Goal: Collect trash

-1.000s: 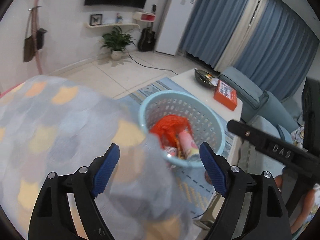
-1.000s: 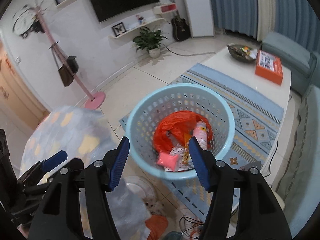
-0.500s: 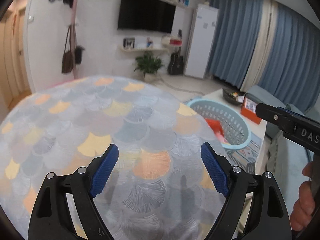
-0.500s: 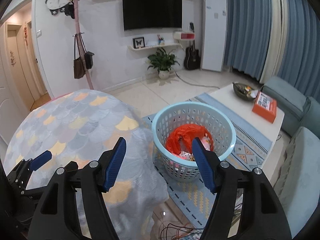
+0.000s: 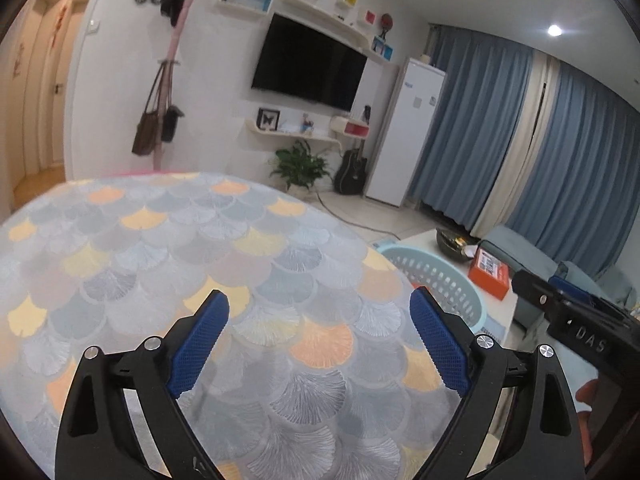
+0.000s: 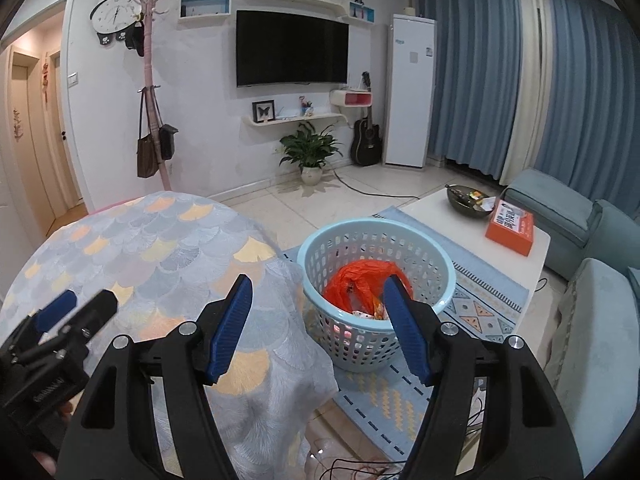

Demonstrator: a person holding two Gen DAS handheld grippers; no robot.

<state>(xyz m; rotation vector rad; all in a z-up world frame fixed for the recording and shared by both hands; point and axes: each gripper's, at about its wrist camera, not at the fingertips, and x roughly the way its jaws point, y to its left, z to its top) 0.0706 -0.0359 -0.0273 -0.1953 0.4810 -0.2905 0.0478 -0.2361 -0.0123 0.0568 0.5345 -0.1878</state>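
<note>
Pale blue plastic, the basket (image 6: 378, 292) stands on the rug (image 6: 472, 320) just beside the cloth-covered surface (image 6: 160, 256), with an orange bag (image 6: 360, 284) and other trash inside. The left tool (image 5: 320, 336) hangs over the surface, its jaws opening wide with nothing between them. The right tool (image 6: 318, 324) is held fairly wide and empty, the basket at its one o'clock.
</note>
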